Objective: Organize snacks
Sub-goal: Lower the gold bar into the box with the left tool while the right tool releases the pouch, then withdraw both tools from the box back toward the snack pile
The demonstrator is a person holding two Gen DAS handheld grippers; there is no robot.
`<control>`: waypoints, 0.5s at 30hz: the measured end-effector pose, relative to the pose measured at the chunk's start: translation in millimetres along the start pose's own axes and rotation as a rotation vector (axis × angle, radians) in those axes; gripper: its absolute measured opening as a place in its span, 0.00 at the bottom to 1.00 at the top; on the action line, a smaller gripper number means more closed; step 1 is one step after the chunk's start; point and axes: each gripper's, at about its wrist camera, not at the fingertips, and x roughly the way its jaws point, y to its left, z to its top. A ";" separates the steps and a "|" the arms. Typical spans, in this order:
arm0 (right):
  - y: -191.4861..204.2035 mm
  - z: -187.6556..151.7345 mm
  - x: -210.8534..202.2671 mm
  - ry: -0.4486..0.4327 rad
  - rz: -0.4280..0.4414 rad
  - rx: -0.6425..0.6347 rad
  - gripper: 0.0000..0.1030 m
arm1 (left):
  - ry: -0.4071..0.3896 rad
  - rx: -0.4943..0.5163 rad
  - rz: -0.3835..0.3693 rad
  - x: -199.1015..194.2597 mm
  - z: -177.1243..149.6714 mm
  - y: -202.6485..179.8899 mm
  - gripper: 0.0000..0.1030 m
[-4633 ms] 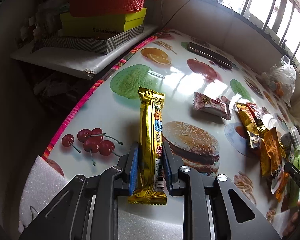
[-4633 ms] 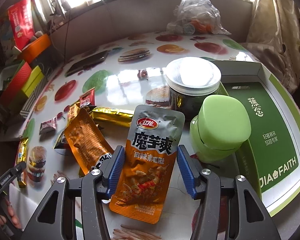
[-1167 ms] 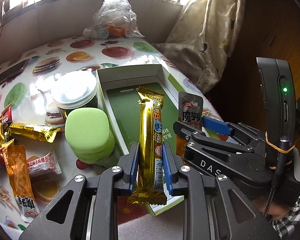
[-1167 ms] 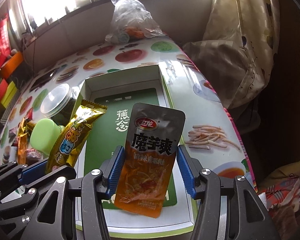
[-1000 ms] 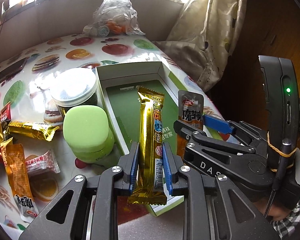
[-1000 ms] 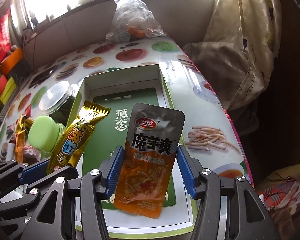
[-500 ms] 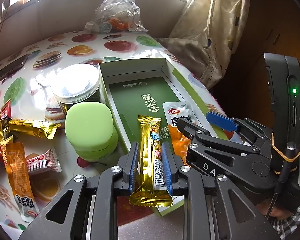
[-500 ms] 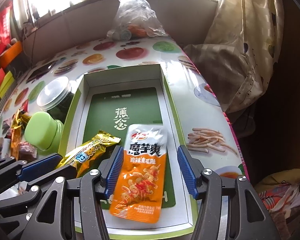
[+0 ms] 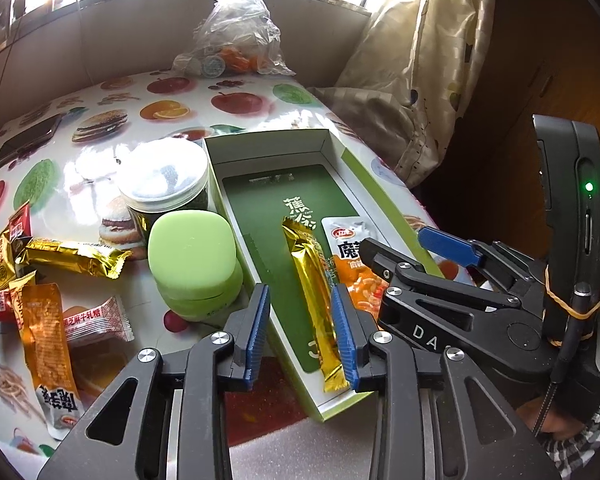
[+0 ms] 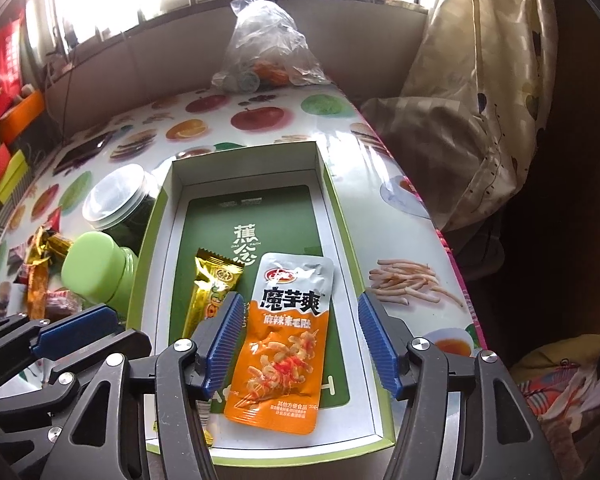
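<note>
A green-lined open box [image 9: 260,216] [image 10: 316,216] lies on the fruit-print table. A gold snack bar [image 9: 314,300] [image 10: 210,292] lies flat in it, against my left gripper's right finger. My left gripper [image 9: 302,332] is open above the box's near end. An orange and silver pouch [image 10: 282,344] [image 9: 350,256] lies flat beside the bar. My right gripper [image 10: 300,344] is open, jaws wide on both sides of the pouch.
A green-lidded jar [image 9: 194,256] and a clear-lidded jar [image 9: 166,184] stand left of the box. Several loose snack packets [image 9: 72,258] lie further left. A plastic bag [image 9: 236,40] sits at the far edge, a phone [image 9: 24,142] at back left. Curtain [image 9: 420,64] hangs right.
Both grippers opened and let go. The gold bar and the orange pouch dropped from held upright to lying flat in the box.
</note>
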 end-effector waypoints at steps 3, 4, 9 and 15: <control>3.2 -1.0 -4.1 -0.006 -0.007 0.001 0.58 | -0.011 0.017 0.016 -5.0 -1.2 -1.1 0.32; 3.7 -0.8 -5.2 -0.008 -0.009 0.003 0.58 | -0.012 0.014 0.012 -6.6 -1.6 -0.5 0.32; 8.9 -3.6 -12.5 -0.019 -0.030 -0.002 0.58 | -0.029 0.006 0.016 -15.4 -3.8 1.2 0.32; 12.1 -8.2 -28.5 -0.050 -0.019 0.029 0.58 | -0.058 0.006 0.033 -31.4 -11.4 4.8 0.33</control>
